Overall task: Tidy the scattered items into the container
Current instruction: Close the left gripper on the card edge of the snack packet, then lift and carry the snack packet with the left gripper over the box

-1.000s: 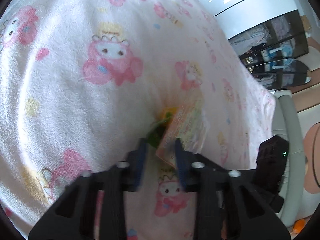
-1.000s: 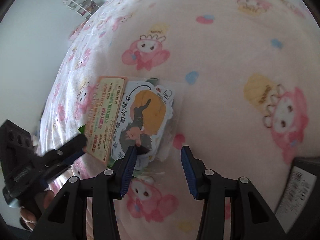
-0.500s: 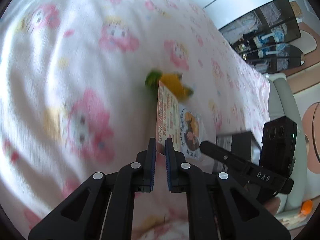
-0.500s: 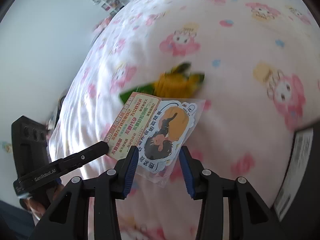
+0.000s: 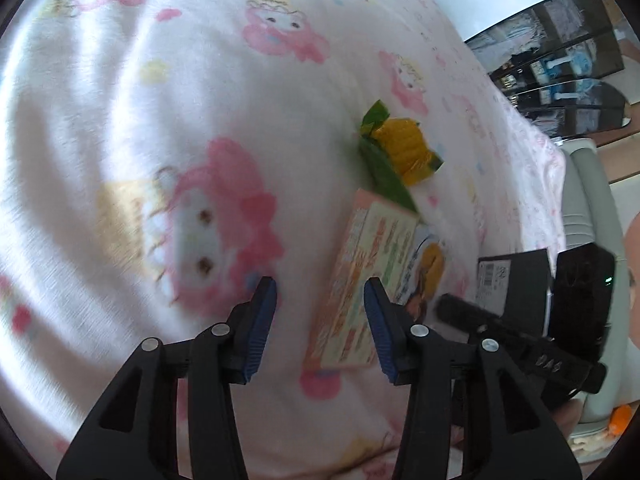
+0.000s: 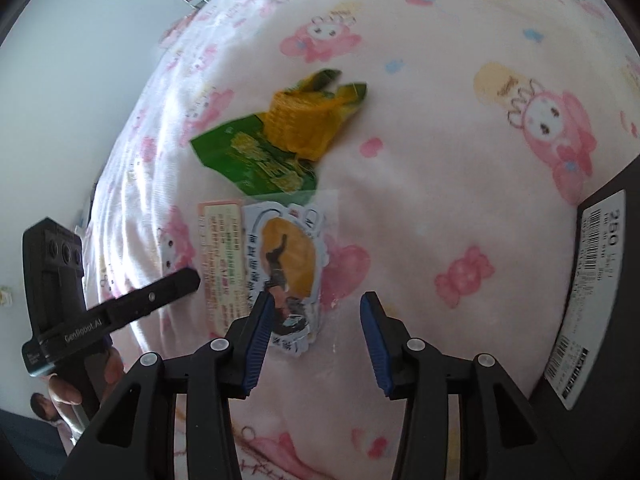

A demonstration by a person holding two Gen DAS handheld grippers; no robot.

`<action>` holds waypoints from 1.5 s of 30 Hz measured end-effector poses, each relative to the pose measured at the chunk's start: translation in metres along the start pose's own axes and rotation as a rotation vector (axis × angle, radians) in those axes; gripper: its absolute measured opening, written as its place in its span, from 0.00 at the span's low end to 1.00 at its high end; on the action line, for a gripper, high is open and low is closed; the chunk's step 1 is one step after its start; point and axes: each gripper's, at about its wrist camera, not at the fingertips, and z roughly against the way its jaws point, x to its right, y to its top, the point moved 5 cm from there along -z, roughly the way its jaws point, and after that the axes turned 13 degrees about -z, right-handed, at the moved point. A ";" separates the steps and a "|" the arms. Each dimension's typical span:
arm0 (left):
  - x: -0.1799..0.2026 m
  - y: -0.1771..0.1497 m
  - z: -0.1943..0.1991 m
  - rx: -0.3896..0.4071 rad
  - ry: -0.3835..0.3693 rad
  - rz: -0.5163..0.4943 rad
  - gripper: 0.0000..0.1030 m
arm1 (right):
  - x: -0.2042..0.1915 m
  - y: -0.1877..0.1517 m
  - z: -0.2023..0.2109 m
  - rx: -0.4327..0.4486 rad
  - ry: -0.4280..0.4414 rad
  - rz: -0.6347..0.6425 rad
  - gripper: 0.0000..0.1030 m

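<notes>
On the bed, covered with a soft pink blanket printed with cartoon characters [image 6: 440, 184], three small items lie close together. A green and yellow crinkled foil snack wrapper [image 6: 288, 136] is farthest from the cameras. Just below it lie a peach-coloured printed card with small text [image 6: 220, 256] and, touching its side, a clear plastic sleeve holding a die-cut sticker with an orange oval picture [image 6: 288, 264]. The container, a dark box with a white barcode label [image 6: 592, 300], stands at the right edge of the right wrist view, well apart from the items.

The left tool [image 5: 320, 312] hangs over the blanket and its jaws are opening. Nothing is between them; the peach card [image 5: 360, 280] lies just beside its right finger, flat on the blanket. The right tool [image 6: 316, 320] is half open and its jaws open slightly more. It grips nothing. Its left finger stands over the lower corner of the sticker sleeve, and whether it touches the sleeve I cannot tell.

I judge that the step in hand is picking up the flat card and sleeve, and no item is in the box yet. The next move probably calls for a tool to come down with one finger on each side of an edge. These pieces are thin and lie flat on soft cloth, so a finger must slide under an edge, or press the blanket down, before closing. After that the piece must travel to the dark box on the right.
</notes>
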 end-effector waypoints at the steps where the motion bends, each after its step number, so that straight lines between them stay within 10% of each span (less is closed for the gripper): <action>1: 0.001 0.003 -0.002 0.007 -0.016 -0.001 0.44 | 0.000 0.002 -0.004 -0.002 0.001 -0.003 0.39; 11: 0.027 0.006 -0.001 -0.014 0.026 -0.077 0.18 | -0.014 0.000 0.002 -0.002 0.081 0.045 0.39; 29: 0.151 -0.012 0.074 0.121 -0.065 -0.228 0.18 | -0.002 -0.034 0.129 0.170 0.207 0.044 0.39; 45: 0.346 -0.027 -0.012 0.017 -0.184 -0.460 0.19 | 0.148 -0.042 0.267 0.436 0.109 -0.074 0.40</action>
